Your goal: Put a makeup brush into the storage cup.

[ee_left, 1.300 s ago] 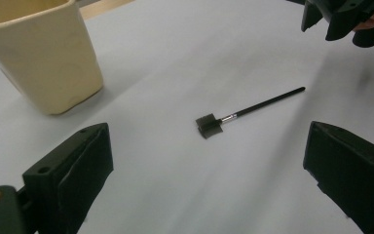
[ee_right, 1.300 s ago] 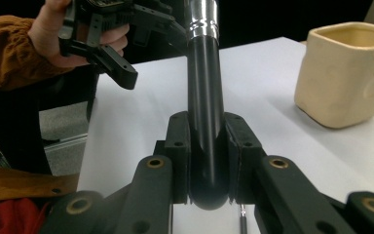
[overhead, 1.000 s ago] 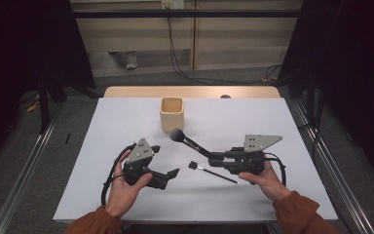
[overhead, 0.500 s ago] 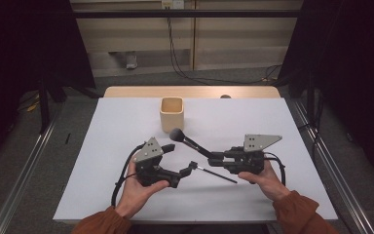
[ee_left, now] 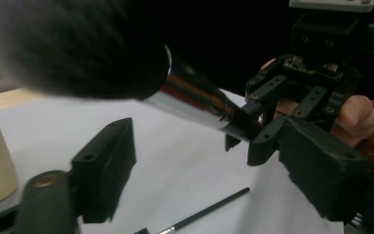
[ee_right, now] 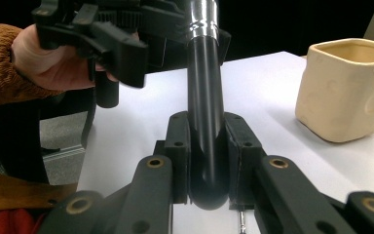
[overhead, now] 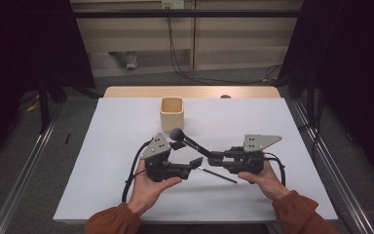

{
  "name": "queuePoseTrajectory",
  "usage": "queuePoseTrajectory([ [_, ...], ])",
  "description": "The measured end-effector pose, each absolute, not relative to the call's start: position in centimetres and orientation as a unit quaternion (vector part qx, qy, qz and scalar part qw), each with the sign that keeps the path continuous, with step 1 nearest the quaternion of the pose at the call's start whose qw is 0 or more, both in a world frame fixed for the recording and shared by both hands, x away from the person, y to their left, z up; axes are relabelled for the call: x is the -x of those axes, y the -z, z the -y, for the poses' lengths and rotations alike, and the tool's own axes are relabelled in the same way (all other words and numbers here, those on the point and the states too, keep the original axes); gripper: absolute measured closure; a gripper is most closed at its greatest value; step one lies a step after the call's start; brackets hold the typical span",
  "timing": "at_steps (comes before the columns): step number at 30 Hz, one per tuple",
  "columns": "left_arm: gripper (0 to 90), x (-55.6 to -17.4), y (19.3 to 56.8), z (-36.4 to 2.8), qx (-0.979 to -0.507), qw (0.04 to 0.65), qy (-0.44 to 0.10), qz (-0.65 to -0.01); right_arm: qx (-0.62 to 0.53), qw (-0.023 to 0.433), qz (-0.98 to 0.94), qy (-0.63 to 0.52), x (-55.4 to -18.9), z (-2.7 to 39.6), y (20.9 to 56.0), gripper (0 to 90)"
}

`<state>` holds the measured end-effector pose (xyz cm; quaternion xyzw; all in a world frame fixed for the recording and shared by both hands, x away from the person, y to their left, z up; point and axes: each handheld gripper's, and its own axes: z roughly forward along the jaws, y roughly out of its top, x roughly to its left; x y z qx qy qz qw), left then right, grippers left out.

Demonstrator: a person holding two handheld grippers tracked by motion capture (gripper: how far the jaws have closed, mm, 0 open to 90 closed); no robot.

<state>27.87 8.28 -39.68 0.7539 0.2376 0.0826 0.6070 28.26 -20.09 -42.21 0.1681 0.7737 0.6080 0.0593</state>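
The big brush is held by its black handle in the right gripper, with the fluffy head pointing up and away, toward the cream cup. In the right gripper view the handle is seen pinched tight between the two pads, so this gripper is closed on it. A thin small brush lies flat on the white surface, just below the right gripper and just past the tips of the left gripper. The left gripper's jaws have just been closing, but they are partly open and nothing is pressed between them; in the left gripper view the thin brush is seen lying ahead of the jaws. It looks like the thin brush is to be picked up next. To do this well, the left gripper should be brought low over the thin handle, with one jaw on each side, and closed slowly so the brush is not pushed away. The big brush should be kept steady so it is not bumped.
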Motion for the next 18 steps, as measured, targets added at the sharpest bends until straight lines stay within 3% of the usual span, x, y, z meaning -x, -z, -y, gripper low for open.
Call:
queuePoseTrajectory([
  [11, 44.9, -28.21, 39.56, -8.12, -0.730, 0.626, -0.056, -0.268, -0.169, 0.061, -0.772, -0.610, -28.17, 20.06, 42.45, 75.0],
  [18, 50.5, -28.35, 39.33, -8.38, -0.724, 0.629, -0.052, -0.278, -0.169, 0.060, -0.772, -0.610, -28.18, 20.01, 42.63, 75.0],
])
